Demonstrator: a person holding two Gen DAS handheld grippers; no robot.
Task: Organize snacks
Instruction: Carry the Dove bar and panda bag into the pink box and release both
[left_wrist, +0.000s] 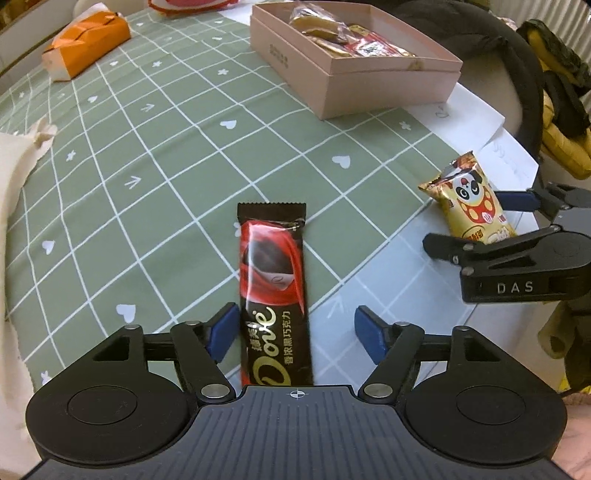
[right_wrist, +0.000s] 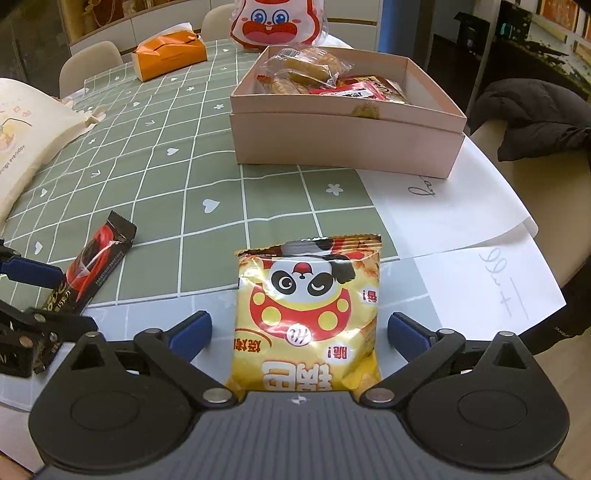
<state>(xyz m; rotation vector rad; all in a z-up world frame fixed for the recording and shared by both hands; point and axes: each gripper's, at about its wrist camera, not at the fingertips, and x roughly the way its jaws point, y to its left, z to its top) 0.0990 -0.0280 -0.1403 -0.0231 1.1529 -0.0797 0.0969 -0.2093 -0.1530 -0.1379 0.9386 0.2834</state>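
Left wrist view shows the left gripper (left_wrist: 295, 334) with fingers spread around a Dove chocolate bar (left_wrist: 272, 284) lying flat on the desk (left_wrist: 155, 155), unpinched. The right gripper (right_wrist: 300, 334), fingers likewise spread, straddles a yellow panda snack bag (right_wrist: 308, 314). Judged step: pick-up; next, pinch each and carry to the pink box (right_wrist: 343, 142); the neighbouring tool reads "DAS".
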